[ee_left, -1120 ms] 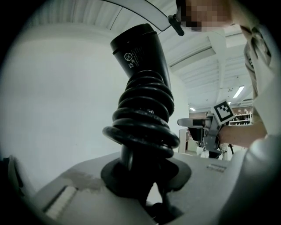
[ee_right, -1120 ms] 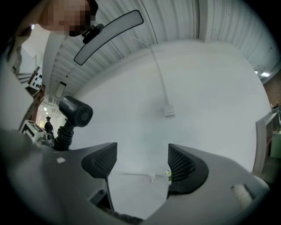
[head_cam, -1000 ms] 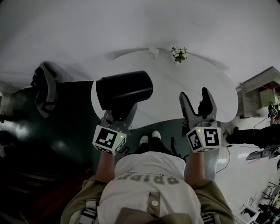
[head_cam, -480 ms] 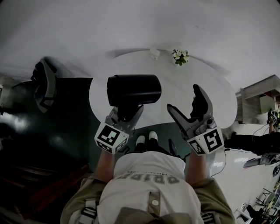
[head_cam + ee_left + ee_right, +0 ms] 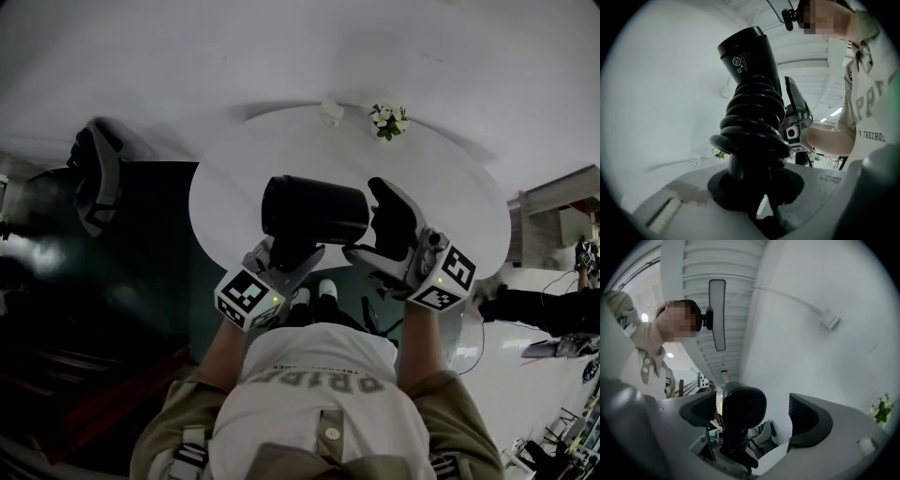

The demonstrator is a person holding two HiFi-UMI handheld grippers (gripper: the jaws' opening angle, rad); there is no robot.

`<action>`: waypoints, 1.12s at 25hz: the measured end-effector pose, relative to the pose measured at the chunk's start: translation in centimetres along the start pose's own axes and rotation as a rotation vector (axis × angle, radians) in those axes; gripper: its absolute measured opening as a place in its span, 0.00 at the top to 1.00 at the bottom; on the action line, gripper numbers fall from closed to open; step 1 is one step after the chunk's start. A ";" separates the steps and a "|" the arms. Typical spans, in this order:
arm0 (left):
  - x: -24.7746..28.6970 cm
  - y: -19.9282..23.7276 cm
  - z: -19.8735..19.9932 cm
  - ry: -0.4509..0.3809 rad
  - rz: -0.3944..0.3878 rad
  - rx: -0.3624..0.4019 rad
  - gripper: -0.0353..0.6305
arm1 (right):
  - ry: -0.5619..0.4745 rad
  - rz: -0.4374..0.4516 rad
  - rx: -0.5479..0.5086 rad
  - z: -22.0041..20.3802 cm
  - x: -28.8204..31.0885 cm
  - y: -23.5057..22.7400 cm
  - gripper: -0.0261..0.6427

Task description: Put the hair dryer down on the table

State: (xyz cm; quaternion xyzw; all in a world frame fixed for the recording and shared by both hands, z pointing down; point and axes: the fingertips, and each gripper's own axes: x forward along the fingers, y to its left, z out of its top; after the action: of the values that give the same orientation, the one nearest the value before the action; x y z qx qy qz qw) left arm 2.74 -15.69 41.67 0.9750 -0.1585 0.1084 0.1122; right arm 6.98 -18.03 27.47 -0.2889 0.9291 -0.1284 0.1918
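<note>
While left fingers (image 5: 661, 213) pinch handle (image 5: 738, 169), hair dryer (image 5: 314, 208) stands between them.

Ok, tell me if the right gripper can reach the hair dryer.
Probably yes: the right gripper, jaws just opened wide, gripping nothing, faces the hair dryer end-on, nothing in the way; the left gripper holds its handle.

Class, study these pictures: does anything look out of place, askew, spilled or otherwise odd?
Only the cord: it is wound in thick coils round the handle of the hair dryer, just above where the left gripper clamps it. Nothing on the table looks spilled or broken.
</note>
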 end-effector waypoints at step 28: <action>3.1 -0.9 -8.4 0.222 -0.130 -0.136 0.82 | 0.137 -0.007 0.274 -7.2 -1.4 -4.8 0.38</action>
State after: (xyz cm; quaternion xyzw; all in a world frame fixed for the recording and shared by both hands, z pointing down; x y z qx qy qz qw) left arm 4.49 -13.61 50.23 0.9553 -0.0885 0.1971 0.2018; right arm 7.28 -20.14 35.99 -0.2540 0.9128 -0.2739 0.1652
